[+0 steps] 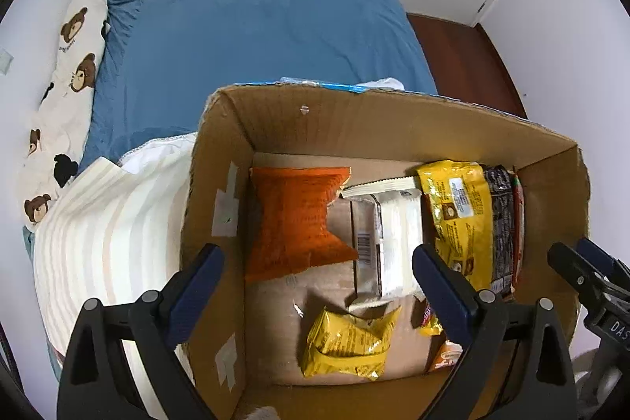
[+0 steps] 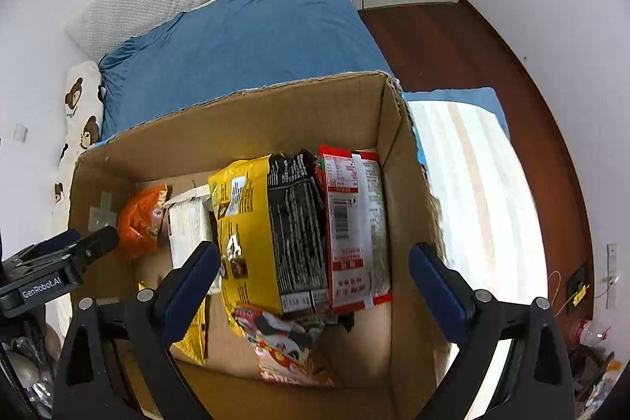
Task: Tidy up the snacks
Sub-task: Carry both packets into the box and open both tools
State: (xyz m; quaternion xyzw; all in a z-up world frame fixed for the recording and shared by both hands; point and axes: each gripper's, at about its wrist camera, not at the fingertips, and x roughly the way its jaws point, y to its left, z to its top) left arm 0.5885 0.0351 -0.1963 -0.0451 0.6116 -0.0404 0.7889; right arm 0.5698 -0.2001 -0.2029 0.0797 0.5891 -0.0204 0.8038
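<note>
Two hand-held grippers over one cardboard box [image 1: 393, 128] on the bed [image 1: 256, 26] | packets stood on edge at its right wall, yellow bag [image 2: 244, 223] to red packet [image 2: 354, 223] (filed to save room) | orange bag [image 1: 295, 215] loose, flat | left hand-held gripper [image 1: 319, 278] and right hand-held gripper [image 2: 315, 274] spread wide, holding nothing

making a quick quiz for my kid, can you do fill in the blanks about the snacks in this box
1. The snacks lie inside a ____ box.
2. Against the box's left wall lies an ____ packet.
3. In the right wrist view, the black packet stands between a yellow packet and a ____ and white one.
4. Both the left claw and the right claw are ____ and hold nothing.

Missing words: cardboard; orange; red; open
</note>
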